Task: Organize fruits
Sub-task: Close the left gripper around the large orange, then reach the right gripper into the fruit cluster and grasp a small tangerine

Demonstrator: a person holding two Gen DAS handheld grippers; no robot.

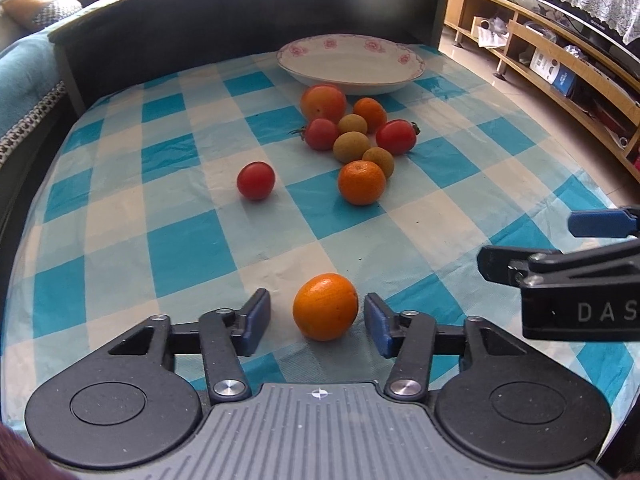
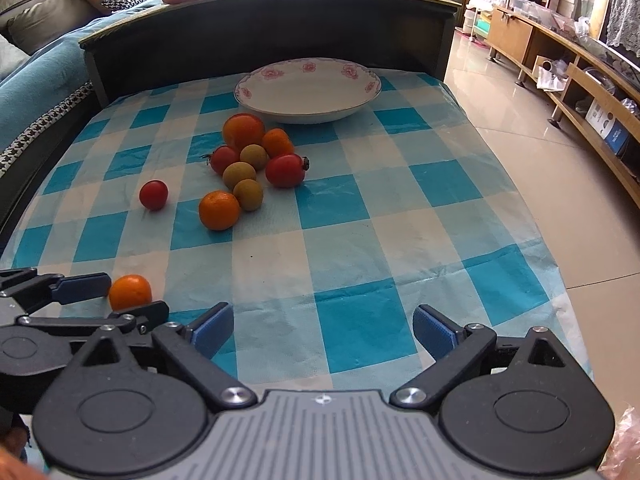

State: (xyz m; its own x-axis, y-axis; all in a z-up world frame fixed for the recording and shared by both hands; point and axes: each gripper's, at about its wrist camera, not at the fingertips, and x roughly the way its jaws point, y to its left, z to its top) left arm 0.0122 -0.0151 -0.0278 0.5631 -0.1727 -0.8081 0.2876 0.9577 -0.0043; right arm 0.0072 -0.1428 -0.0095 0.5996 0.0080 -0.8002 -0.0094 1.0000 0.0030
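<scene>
A small orange [image 1: 325, 306] lies on the checked tablecloth between the open fingers of my left gripper [image 1: 317, 320]; neither pad touches it. It also shows in the right wrist view [image 2: 130, 291], with the left gripper [image 2: 120, 296] around it. My right gripper [image 2: 323, 334] is open and empty over the near part of the cloth. Farther off lie a lone red tomato [image 1: 256, 180], an orange [image 1: 361, 182], and a cluster of oranges, tomatoes and longans [image 1: 352, 132]. A white flowered plate [image 1: 350, 63] stands empty behind them; it shows in the right wrist view too [image 2: 307, 89].
A dark raised board [image 1: 248, 12] borders the table's far side. A sofa with cushions [image 2: 48, 32] is at the left. The table's right edge [image 2: 520, 208] drops to a tiled floor, with wooden shelving [image 2: 580, 80] beyond. The right gripper's body [image 1: 580, 280] juts in from the right.
</scene>
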